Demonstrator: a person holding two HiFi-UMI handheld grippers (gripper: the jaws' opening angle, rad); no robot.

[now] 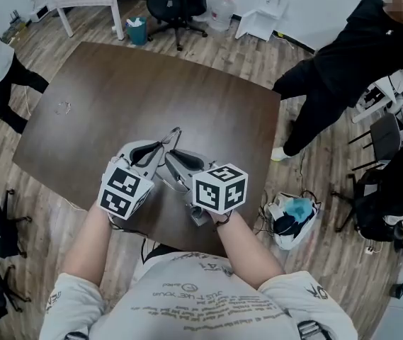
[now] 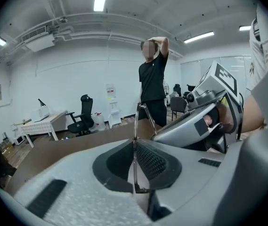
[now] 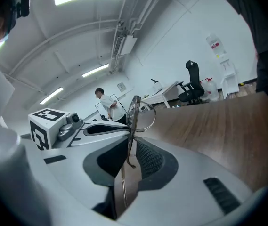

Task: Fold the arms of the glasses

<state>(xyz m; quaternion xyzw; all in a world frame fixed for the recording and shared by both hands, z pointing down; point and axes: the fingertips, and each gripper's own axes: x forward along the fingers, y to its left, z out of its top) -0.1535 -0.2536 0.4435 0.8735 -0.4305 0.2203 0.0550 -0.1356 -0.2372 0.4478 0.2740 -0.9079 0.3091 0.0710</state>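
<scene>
Grey cloth of the wearer's shirt (image 1: 187, 299) fills the near edge of the head view, and both forearms reach forward from it. Just past them the left gripper (image 2: 134, 171) has its jaws pressed together on a thin metal arm of the glasses (image 3: 141, 113), the wire rising between the ribbed pads. The right gripper (image 3: 131, 160) is likewise clamped tight on a thin part of the frame, one round lens rim standing just above its jaws. The glasses hang between the two tips, above the near part of the brown table (image 1: 116, 94) and clear of it. The fold seems to be under way; how far the arm has swung I cannot tell. Next, one gripper probably has to turn about the hinge toward the other, gently, since such wire bends easily. Farther off, a person in black (image 1: 343, 69) stands by the table's right corner, with an office chair (image 1: 176, 2) beyond.
</scene>
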